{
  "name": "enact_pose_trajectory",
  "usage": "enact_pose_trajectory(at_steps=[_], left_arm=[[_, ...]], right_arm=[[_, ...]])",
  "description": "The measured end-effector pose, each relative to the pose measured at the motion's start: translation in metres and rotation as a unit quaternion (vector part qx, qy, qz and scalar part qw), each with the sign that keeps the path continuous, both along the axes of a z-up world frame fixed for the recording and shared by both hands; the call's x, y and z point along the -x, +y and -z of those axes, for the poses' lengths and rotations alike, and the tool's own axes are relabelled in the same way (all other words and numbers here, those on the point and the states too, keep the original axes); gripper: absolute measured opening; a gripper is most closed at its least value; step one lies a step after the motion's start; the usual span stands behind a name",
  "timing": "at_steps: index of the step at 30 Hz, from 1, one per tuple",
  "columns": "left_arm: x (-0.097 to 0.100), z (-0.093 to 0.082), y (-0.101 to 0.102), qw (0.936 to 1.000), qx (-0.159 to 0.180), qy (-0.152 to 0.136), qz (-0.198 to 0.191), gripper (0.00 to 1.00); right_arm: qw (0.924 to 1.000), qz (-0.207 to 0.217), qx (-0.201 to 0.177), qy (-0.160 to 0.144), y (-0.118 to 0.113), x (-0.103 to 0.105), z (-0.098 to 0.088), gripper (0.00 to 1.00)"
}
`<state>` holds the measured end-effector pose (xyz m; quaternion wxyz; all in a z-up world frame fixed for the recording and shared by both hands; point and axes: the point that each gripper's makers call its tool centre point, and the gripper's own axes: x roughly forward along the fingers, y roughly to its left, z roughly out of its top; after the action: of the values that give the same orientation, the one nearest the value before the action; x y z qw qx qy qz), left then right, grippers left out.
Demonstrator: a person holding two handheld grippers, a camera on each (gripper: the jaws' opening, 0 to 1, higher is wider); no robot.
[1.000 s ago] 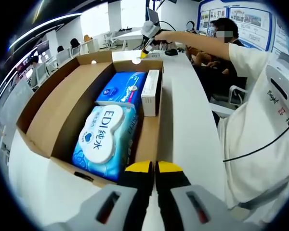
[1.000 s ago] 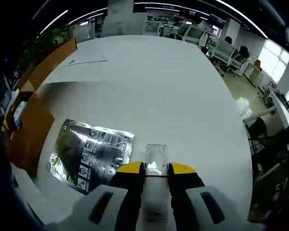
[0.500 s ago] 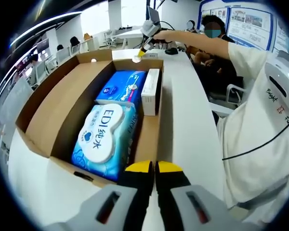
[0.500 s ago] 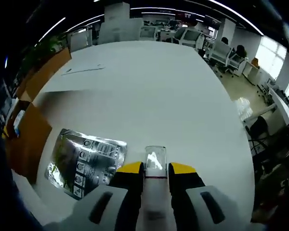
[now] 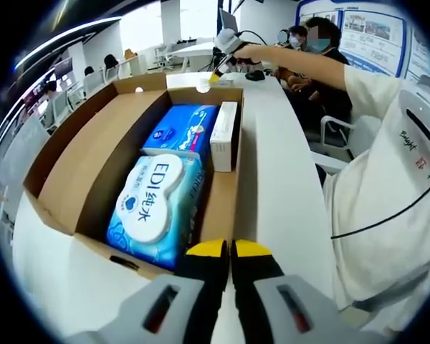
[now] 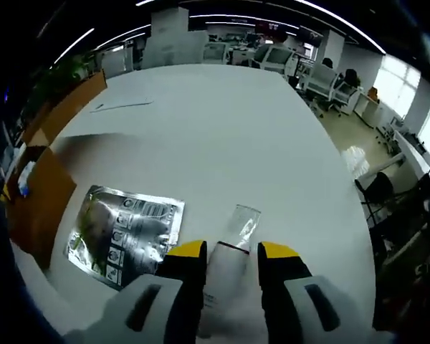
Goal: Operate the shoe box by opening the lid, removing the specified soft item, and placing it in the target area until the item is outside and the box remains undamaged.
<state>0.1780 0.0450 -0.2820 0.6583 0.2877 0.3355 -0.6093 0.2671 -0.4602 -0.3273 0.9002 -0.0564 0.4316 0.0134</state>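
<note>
Now right tool [image 6: 231, 250] jaws parted around tube [image 6: 229, 244], long axis pointing away along jaws; left tool [image 5: 229, 248] closed, empty.

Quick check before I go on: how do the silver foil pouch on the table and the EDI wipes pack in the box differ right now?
The silver foil pouch lies flat on the white table, outside the shoe box; the EDI wipes pack sits inside it. The pouch is thin, shiny and grey; the wipes pack is plump and blue, with a white label. Both are soft packs, and neither is held by a hand-held gripper.
</note>
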Motion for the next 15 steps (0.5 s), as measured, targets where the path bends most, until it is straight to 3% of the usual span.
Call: enact_pose_trajectory(at_steps=[3, 11, 14, 15], left_arm=[[-0.0001, -0.0001, 0.0004, 1.0000, 0.001, -0.002, 0.000, 0.02], [0.0003, -0.0003, 0.0010, 1.0000, -0.002, 0.001, 0.000, 0.02], [-0.0008, -0.0005, 0.0016, 1.0000, -0.003, 0.002, 0.000, 0.02], [-0.0010, -0.0005, 0.0017, 1.0000, -0.003, 0.003, 0.000, 0.02]], right_arm=[[1.0000, -0.005, 0.004, -0.004, -0.0018, 0.0015, 0.0070, 0.21], [0.9998, -0.008, 0.009, -0.016, -0.0032, -0.0042, 0.0026, 0.21], [0.9994, -0.025, 0.021, -0.013, -0.0010, -0.0050, 0.0022, 0.23], [0.9990, -0.033, 0.023, -0.020, 0.0010, -0.0055, -0.0008, 0.28]])
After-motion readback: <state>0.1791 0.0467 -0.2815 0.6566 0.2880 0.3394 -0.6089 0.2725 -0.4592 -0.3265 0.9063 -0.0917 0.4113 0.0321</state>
